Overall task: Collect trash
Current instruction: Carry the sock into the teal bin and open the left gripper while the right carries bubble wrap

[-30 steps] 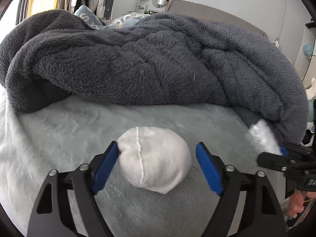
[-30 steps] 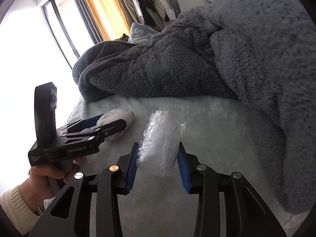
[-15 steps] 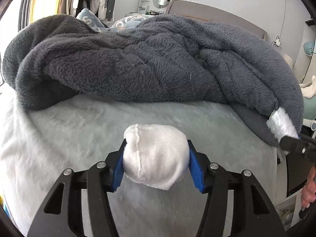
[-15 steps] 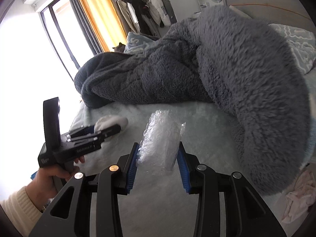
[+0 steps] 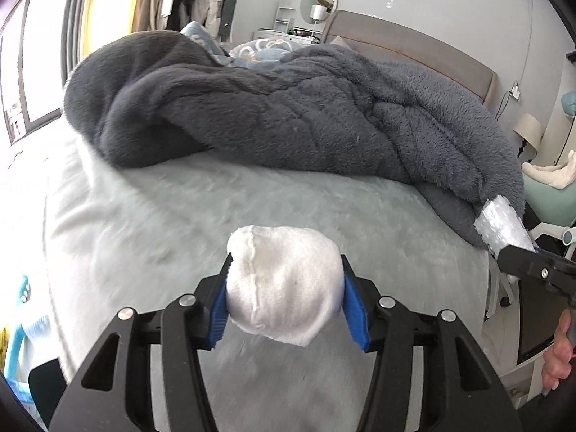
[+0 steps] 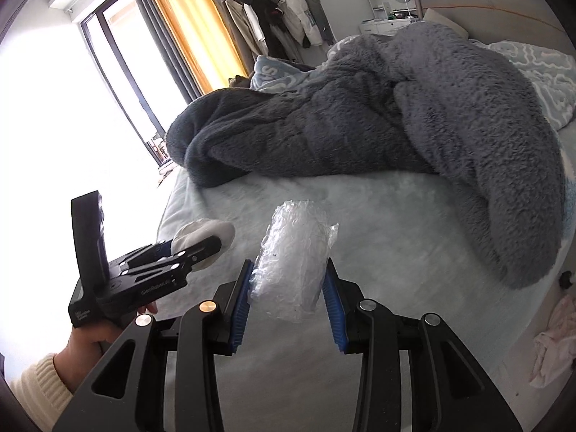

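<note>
Left wrist view: left claw (image 5: 284, 300) closing, pads pinching a balled white sock (image 5: 284, 288) above the pale bed (image 5: 180, 216). Right claw (image 6: 289, 288) clamps a crinkly plastic wrap (image 6: 291, 259). Big grey fleece blanket (image 5: 306, 115) heaped behind, clothes rack (image 6: 277, 10) further back.

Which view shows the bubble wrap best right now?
The right wrist view: the bubble wrap sits centred between the right gripper pads, fully visible. The left wrist view catches only its end at the right edge.
</note>
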Tool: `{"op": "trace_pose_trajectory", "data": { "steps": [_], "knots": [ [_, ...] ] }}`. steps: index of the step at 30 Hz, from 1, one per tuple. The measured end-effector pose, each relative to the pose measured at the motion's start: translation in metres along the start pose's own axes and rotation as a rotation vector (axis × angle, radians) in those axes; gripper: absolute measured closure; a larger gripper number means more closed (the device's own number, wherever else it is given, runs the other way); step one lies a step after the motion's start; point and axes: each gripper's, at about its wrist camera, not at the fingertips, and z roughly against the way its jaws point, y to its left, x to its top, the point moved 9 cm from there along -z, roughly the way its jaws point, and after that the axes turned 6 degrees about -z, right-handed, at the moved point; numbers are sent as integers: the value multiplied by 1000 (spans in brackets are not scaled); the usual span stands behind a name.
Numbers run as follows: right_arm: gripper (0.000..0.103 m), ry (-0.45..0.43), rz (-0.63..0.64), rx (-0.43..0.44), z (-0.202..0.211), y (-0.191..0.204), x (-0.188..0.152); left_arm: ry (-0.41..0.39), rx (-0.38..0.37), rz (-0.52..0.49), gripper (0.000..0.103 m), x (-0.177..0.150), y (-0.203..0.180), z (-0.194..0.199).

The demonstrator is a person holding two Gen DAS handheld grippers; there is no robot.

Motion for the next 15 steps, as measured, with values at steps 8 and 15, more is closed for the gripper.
{"op": "trace_pose_trajectory", "data": {
  "steps": [8, 15],
  "knots": [
    [65, -11, 3, 47, 5, 47, -11, 2, 33, 58, 47, -25, 27, 32],
    [65, -2, 31, 102, -3, 96, -17, -43, 118, 102, 47, -35, 69, 68]
  ]
}}
